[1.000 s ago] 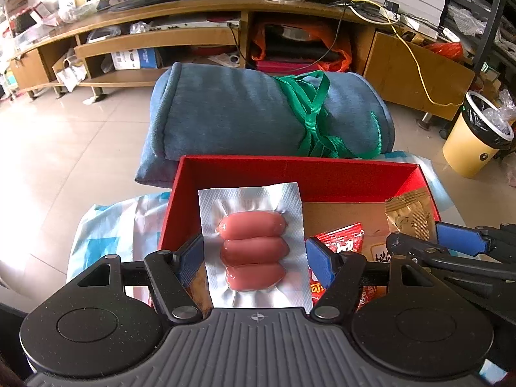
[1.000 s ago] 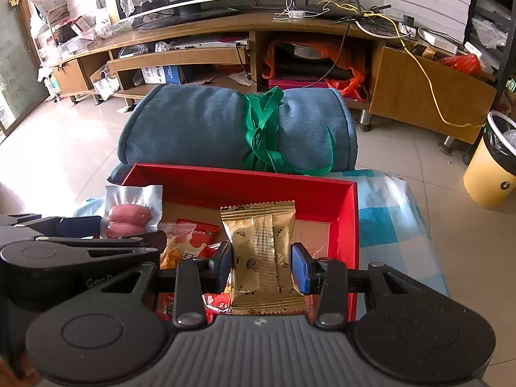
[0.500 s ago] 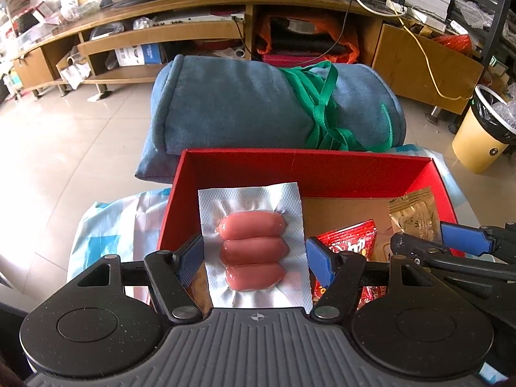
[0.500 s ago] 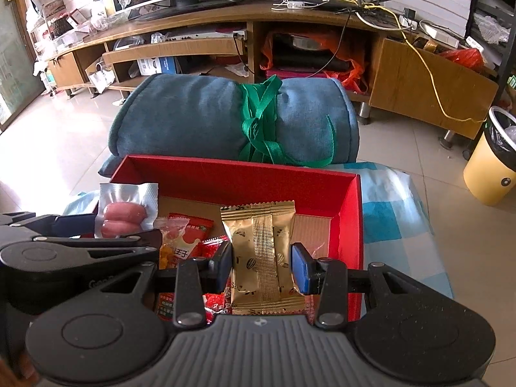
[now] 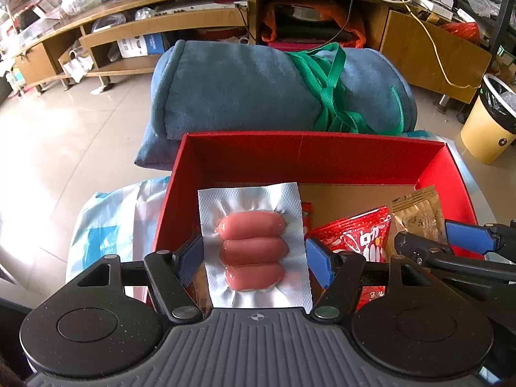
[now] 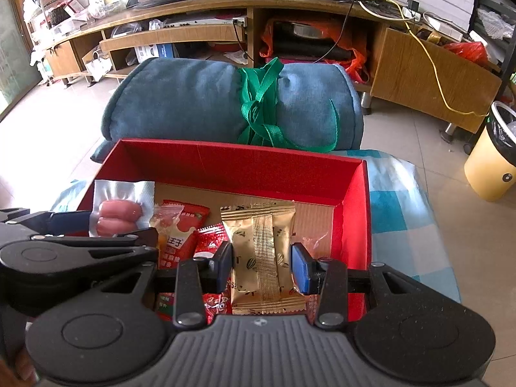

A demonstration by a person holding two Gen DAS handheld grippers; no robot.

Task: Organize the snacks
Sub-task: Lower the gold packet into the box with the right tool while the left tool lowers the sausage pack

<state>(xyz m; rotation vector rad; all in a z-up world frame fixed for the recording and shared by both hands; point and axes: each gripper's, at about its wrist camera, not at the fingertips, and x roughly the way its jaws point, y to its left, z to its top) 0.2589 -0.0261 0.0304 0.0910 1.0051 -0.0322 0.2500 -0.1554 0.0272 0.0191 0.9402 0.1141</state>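
Red box (image 5: pixel 322 158), left gripper (image 5: pixel 254 258) clamped on sausage pack (image 5: pixel 253 248) — right gripper (image 6: pixel 262 264) on gold packet (image 6: pixel 262 251)

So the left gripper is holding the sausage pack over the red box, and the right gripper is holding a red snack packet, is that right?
Not quite. The right gripper is shut on the gold snack packet, not a red one, as the right wrist view shows. The rest stands: the left gripper holds the sausage pack over the red box.
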